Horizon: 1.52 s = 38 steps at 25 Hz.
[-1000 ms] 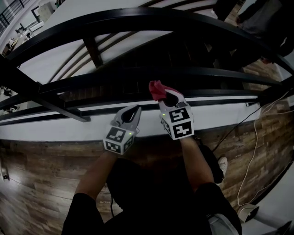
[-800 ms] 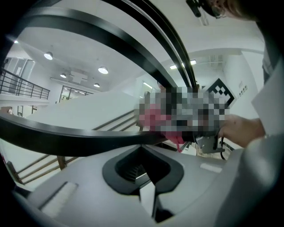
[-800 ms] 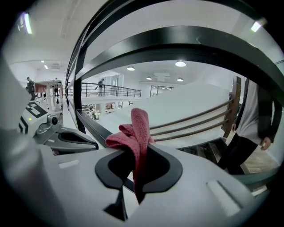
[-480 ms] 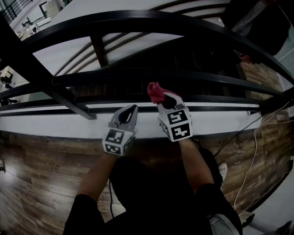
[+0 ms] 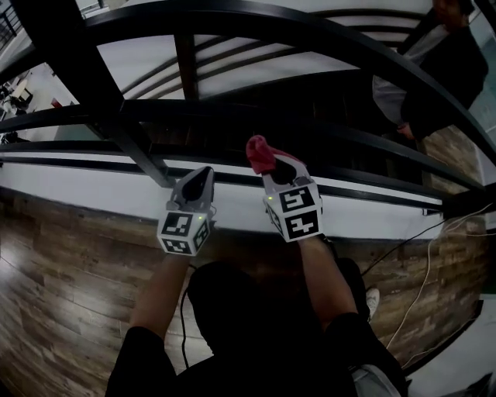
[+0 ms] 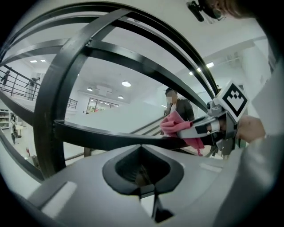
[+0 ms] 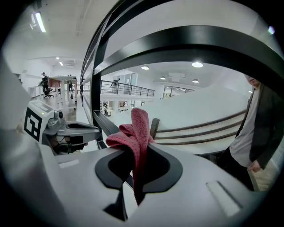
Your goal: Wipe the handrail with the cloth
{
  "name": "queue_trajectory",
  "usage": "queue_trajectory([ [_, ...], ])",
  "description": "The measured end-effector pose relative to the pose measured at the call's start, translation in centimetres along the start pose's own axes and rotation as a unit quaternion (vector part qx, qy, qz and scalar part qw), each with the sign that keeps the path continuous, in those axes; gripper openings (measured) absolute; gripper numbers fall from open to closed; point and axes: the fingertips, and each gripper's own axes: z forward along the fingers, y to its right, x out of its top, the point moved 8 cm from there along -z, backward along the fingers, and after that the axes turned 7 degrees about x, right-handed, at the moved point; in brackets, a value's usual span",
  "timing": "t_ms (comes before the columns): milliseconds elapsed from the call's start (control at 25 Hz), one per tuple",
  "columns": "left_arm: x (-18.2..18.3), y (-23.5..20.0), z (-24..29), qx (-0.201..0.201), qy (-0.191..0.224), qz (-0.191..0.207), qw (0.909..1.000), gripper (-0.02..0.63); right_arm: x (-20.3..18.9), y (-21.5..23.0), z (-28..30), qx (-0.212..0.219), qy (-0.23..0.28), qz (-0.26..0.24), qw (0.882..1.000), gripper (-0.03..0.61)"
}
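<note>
My right gripper (image 5: 273,164) is shut on a red cloth (image 5: 262,153), which bunches above its tips and hangs down between the jaws in the right gripper view (image 7: 136,133). The cloth (image 6: 175,127) sits right at a black bar of the handrail (image 6: 111,139); I cannot tell whether they touch. The handrail's thick top rail (image 5: 310,23) arcs overhead, with a middle bar (image 5: 356,133) just beyond the cloth. My left gripper (image 5: 204,175) hangs to the left of the right one, shut, with nothing in it (image 6: 141,150). It is near a slanted post (image 5: 132,143).
A person in dark clothes (image 5: 442,70) stands beyond the railing at the upper right. A white ledge (image 5: 93,186) runs under the rails. Cables (image 5: 422,287) trail over the wooden floor (image 5: 62,295) at the right. An upright post (image 5: 186,62) joins the rails.
Both grippers and the view have moved left along the railing. The slanted post now lies close to the left gripper, and the person at the upper right shows more. The cloth stays held.
</note>
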Motion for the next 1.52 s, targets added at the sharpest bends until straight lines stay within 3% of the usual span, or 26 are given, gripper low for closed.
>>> queue_trajectory([
  [160, -0.6, -1.1, -0.9, 0.014, -0.003, 0.001, 0.9999, 0.000, 1.1, -2.5, 1.8, 0.028, -0.007, -0.032, 0.999, 0.049],
  [320, -0.8, -2.3, -2.0, 0.023, -0.002, 0.001, 0.9997, 0.000, 2.2, -4.4, 3.2, 0.027, -0.021, -0.078, 0.996, 0.049],
  [720, -1.2, -2.7, -2.3, 0.050, 0.007, -0.008, 0.9987, 0.000, 3.3, -5.1, 4.9, 0.057, -0.032, -0.096, 0.993, 0.049],
  [1160, -2.2, -5.4, -3.9, 0.081, 0.006, -0.020, 0.9964, 0.000, 5.2, -9.0, 8.2, 0.083, -0.041, -0.128, 0.987, 0.049],
  [1520, -3.3, -7.6, -6.0, 0.104, 0.007, -0.047, 0.9934, 0.000, 6.9, -11.6, 10.6, 0.082, -0.065, -0.152, 0.983, 0.049],
])
